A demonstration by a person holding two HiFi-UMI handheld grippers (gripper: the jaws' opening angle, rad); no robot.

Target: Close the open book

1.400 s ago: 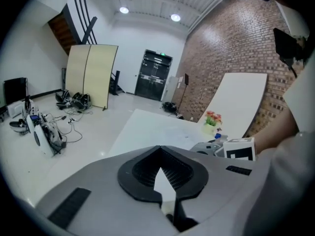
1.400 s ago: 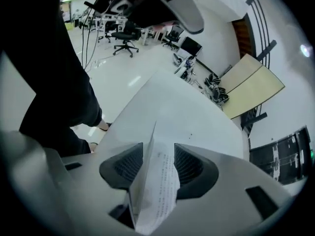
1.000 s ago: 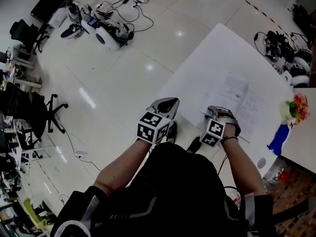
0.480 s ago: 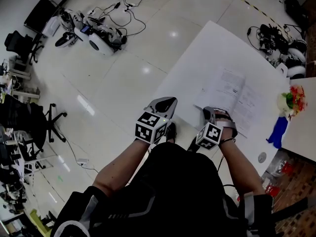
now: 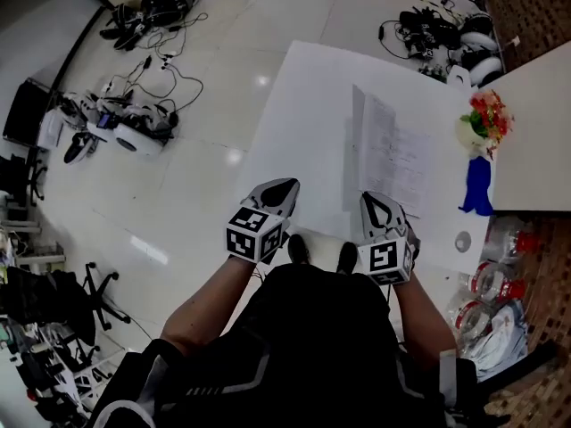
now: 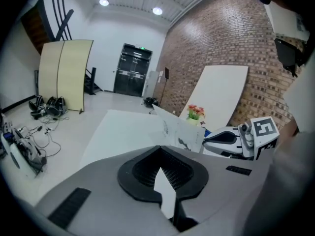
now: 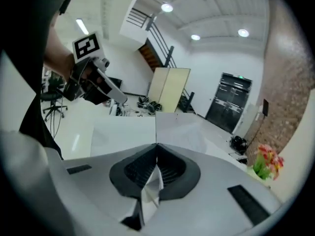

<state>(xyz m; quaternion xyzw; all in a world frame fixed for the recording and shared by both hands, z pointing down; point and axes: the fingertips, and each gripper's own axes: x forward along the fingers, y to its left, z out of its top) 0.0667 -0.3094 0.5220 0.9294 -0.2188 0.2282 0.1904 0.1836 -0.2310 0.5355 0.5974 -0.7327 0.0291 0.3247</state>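
The open book (image 5: 397,163) lies on the white table (image 5: 294,105), towards its right side. Its left-hand leaf (image 5: 359,141) is stood upright along the spine. The jaws of the right gripper (image 5: 376,201) have just been closing and are clamped on the near edge of that leaf. The jaws of the left gripper (image 5: 282,188) appear pressed together with nothing held, well apart from the book. The closing is judged about half done: the leaf is yet to be swung over and laid flat.
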